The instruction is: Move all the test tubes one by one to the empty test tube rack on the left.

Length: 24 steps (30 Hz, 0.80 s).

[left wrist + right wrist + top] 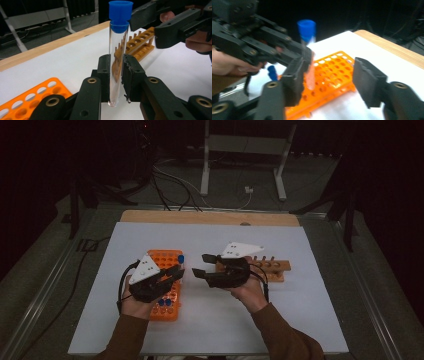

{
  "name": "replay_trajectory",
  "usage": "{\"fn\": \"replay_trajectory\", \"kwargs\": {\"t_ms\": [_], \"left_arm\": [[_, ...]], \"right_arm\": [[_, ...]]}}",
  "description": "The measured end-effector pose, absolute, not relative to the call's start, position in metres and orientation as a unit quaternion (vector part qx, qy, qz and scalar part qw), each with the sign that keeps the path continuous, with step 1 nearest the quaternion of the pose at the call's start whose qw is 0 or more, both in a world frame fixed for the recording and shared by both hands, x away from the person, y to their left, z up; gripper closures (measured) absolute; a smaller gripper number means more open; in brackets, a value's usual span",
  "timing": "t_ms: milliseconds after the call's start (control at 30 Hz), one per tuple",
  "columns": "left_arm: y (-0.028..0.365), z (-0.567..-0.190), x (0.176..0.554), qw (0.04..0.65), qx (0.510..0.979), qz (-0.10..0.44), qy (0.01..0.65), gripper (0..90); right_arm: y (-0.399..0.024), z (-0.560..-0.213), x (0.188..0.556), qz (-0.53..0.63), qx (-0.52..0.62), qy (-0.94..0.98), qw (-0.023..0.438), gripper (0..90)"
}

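Note:
A clear test tube with a blue cap (117, 57) stands upright, and my left gripper (117, 75) is shut on its lower part. In the high view that left gripper (175, 272) hovers over the right edge of the orange tube rack (167, 256), with the tube's blue cap (181, 258) poking up. My right gripper (329, 80) is open, its jaws wide apart and bare. It faces the held tube (308, 45) from the right, and the tube stands close by one of its jaws. The right gripper (202, 265) sits just left of the wooden rack (272, 266).
The orange rack (332, 72) holds a few more blue-capped tubes (165, 303) at its near end. The wooden rack (140, 43) lies to the right, its holes bare. A white sheet (210, 320) covers the table, with a wooden edge (210, 217) at the back.

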<state>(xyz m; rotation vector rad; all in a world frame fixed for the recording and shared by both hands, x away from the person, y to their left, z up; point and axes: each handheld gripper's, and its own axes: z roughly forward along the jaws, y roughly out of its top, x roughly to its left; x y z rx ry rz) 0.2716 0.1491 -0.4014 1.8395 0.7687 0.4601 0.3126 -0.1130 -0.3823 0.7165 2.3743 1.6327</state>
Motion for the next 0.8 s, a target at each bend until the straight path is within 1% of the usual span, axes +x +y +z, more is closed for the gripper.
{"fn": "replay_trajectory", "kwargs": {"t_ms": [200, 433, 533, 800], "left_arm": [[0.159, -0.4, 0.271, 0.527, 0.757, 0.196, 0.333, 78.0], [0.174, -0.399, 0.269, 0.531, 0.745, 0.205, 0.346, 78.0], [0.182, -0.399, 0.268, 0.531, 0.742, 0.211, 0.351, 78.0], [0.2, -0.404, 0.263, 0.529, 0.734, 0.219, 0.366, 78.0]], "right_arm": [[-0.129, -0.393, 0.318, 0.529, 0.268, 0.797, 0.118, 19.0], [-0.153, -0.409, 0.326, 0.511, 0.308, 0.79, 0.137, 7.3], [-0.163, -0.413, 0.328, 0.507, 0.32, 0.787, 0.143, 4.2], [-0.187, -0.422, 0.327, 0.497, 0.34, 0.781, 0.164, 1.3]]}}
